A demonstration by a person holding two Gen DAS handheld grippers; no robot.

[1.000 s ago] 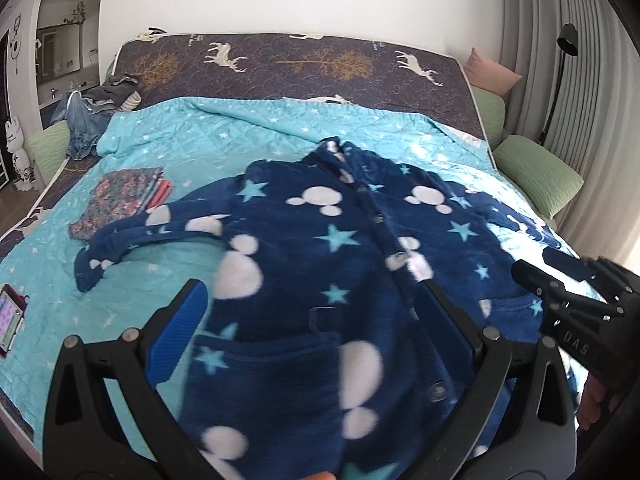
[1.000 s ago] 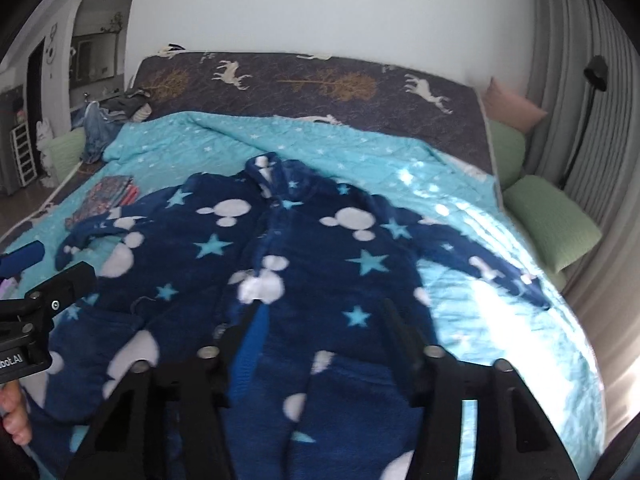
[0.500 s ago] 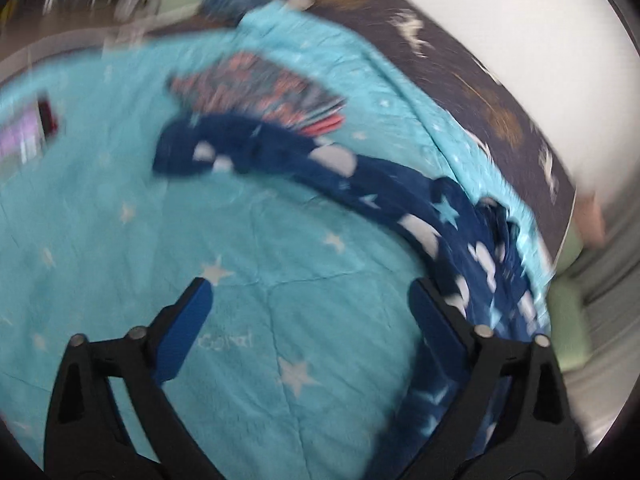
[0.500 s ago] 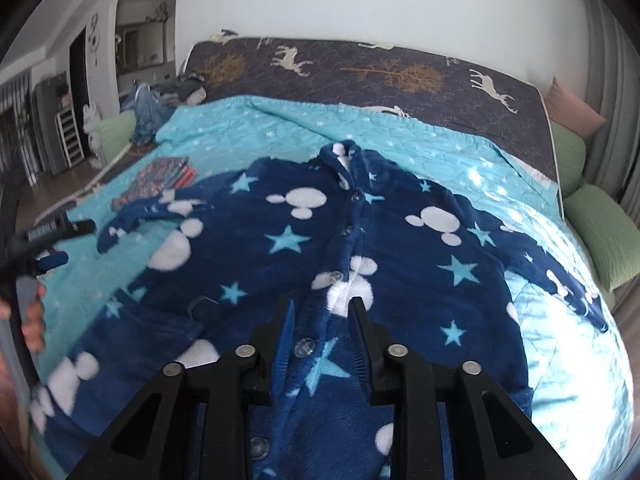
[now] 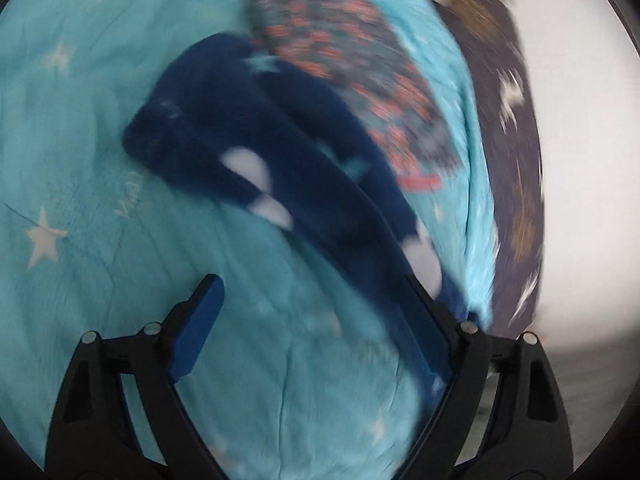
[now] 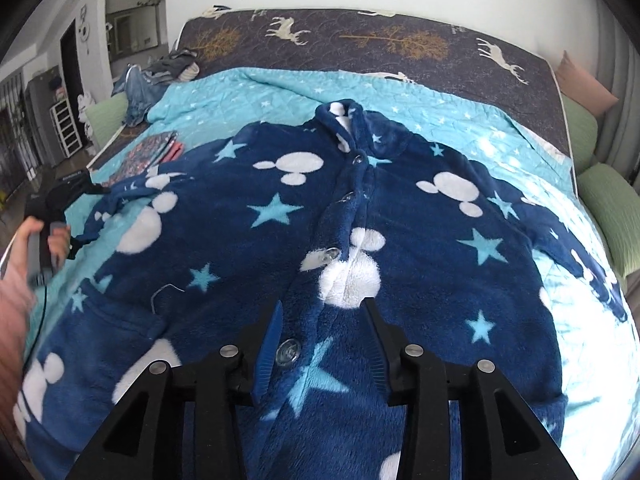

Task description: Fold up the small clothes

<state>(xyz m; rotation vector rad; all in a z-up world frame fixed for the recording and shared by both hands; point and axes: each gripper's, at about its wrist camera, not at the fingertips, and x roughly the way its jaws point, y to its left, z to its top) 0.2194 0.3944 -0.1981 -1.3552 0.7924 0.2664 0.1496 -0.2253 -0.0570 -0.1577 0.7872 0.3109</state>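
Observation:
A navy fleece child's robe (image 6: 360, 216) with white mouse heads and blue stars lies flat and buttoned on the turquoise quilt (image 6: 400, 96). My right gripper (image 6: 322, 312) hovers over its button placket, fingers partly apart, holding nothing. The robe's left sleeve (image 5: 256, 152) stretches across the quilt in the blurred left wrist view. My left gripper (image 5: 312, 292) is open just short of the sleeve, its right finger (image 5: 420, 320) over the sleeve's edge. The left gripper also shows at the far left of the right wrist view (image 6: 68, 192), in a hand.
A folded floral garment (image 5: 352, 60) lies beside the sleeve; it also shows in the right wrist view (image 6: 148, 152). Green pillows (image 6: 612, 216) line the bed's right side. A clothes pile (image 6: 160, 76) sits at the far left corner.
My left gripper has swung left and down close to the sleeve cuff. My right gripper has moved in low over the robe's front and opened a little wider.

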